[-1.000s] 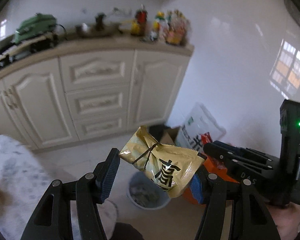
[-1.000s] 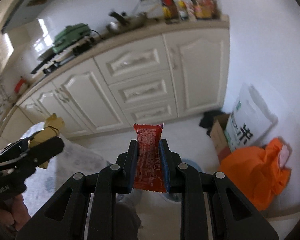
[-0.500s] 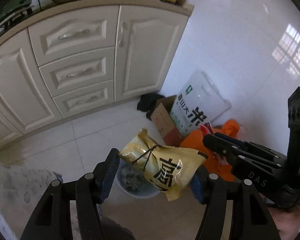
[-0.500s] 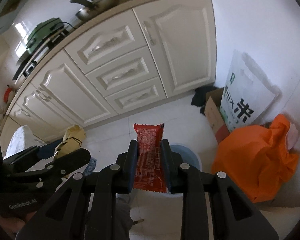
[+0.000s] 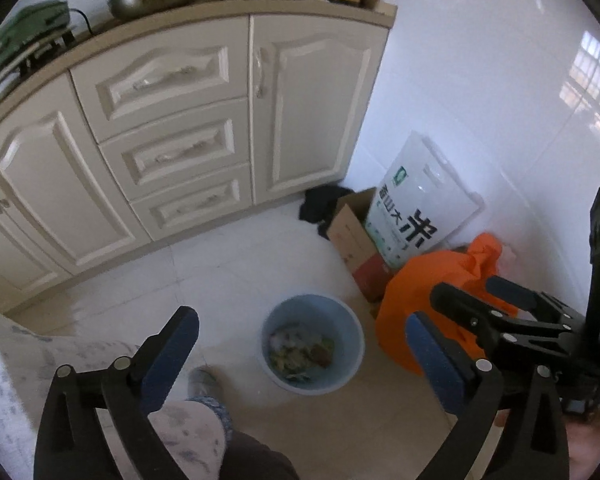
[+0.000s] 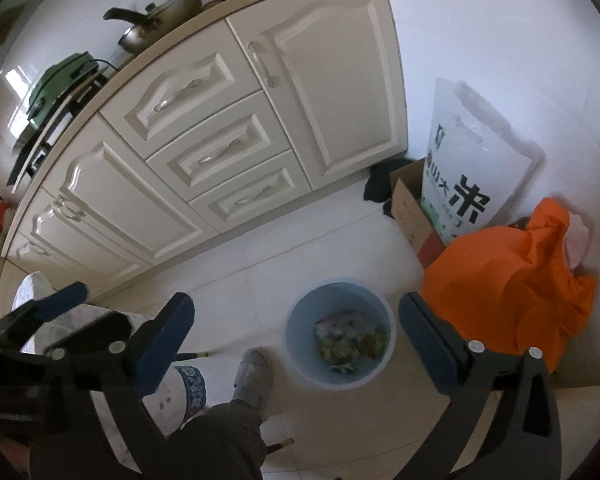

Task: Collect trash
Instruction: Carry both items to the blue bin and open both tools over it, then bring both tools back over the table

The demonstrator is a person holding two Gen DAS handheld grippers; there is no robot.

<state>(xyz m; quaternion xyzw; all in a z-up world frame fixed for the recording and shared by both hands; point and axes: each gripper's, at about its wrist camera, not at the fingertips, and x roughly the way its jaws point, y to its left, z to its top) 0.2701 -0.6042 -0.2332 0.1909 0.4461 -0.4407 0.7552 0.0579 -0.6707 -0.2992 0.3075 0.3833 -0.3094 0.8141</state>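
Hovering both grippers over the blue bin (image 5: 313, 346), and honestly the risk now is mostly about the next trip. The left gripper (image 5: 300, 354) and right gripper (image 6: 296, 340) both have their jaws swinging open, wide apart, nothing between the pads in either view. Trash sits at the bottom of the bin, dead centre between the fingers in both cameras.

What could go wrong: the bin is light-looking and right by the person's grey shoe (image 6: 254, 376) at about 9 o'clock of it, so a careless step could tip it. The orange bag (image 6: 508, 292) crowds it at 3 o'clock, so a stray wrapper could land there instead.

Hard to tell: which bits in that bin are which, it's just a blurry mash. Can't see any trash left to collect; whatever surface it came from is cut off at the lower left.
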